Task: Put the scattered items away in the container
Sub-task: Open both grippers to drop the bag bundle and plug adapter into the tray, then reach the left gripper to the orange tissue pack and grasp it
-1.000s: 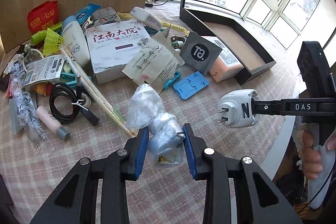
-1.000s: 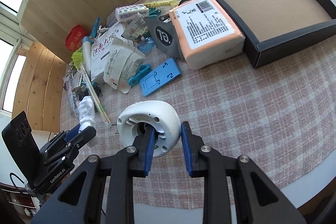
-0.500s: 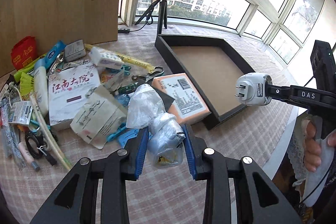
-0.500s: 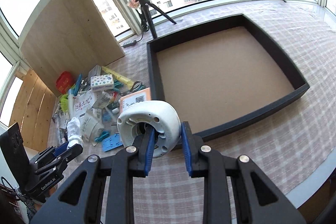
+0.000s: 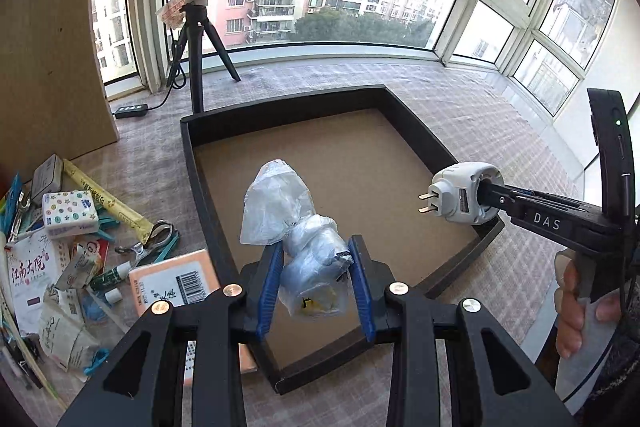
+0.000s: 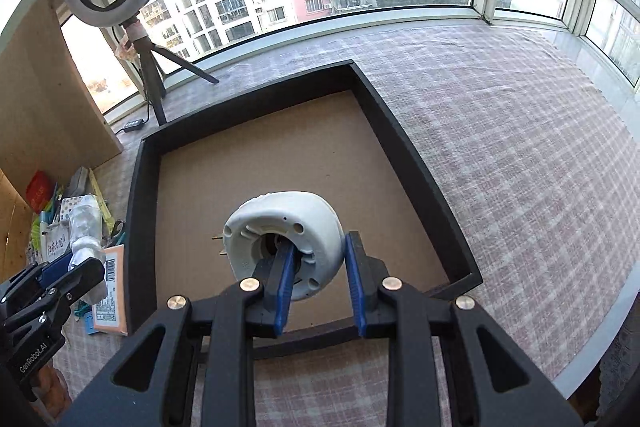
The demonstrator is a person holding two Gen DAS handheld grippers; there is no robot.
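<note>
My left gripper [image 5: 316, 267] is shut on a crumpled clear plastic bag [image 5: 296, 227] and holds it in the air over the near left part of the black tray [image 5: 208, 123], whose brown floor lies bare. My right gripper [image 6: 316, 263] is shut on the rim of a white round plug adapter [image 6: 280, 227], one finger inside its hollow, above the tray's [image 6: 416, 163] near half. In the left wrist view the adapter [image 5: 460, 193] with its two prongs hangs over the tray's right corner. In the right wrist view the bag [image 6: 86, 231] shows at the left.
Scattered items lie left of the tray: an orange tissue pack [image 5: 172, 283], a white box with red characters [image 5: 28, 267], a dotted tissue pack [image 5: 70, 213], a yellow stick pack [image 5: 108, 203], clips. A ring light on a tripod [image 5: 196, 67] stands behind. A hand [image 5: 576, 307] grips the right handle.
Both grippers have travelled from over the pile of items to above the tray, carrying the bag and the adapter. The grips look the same.
</note>
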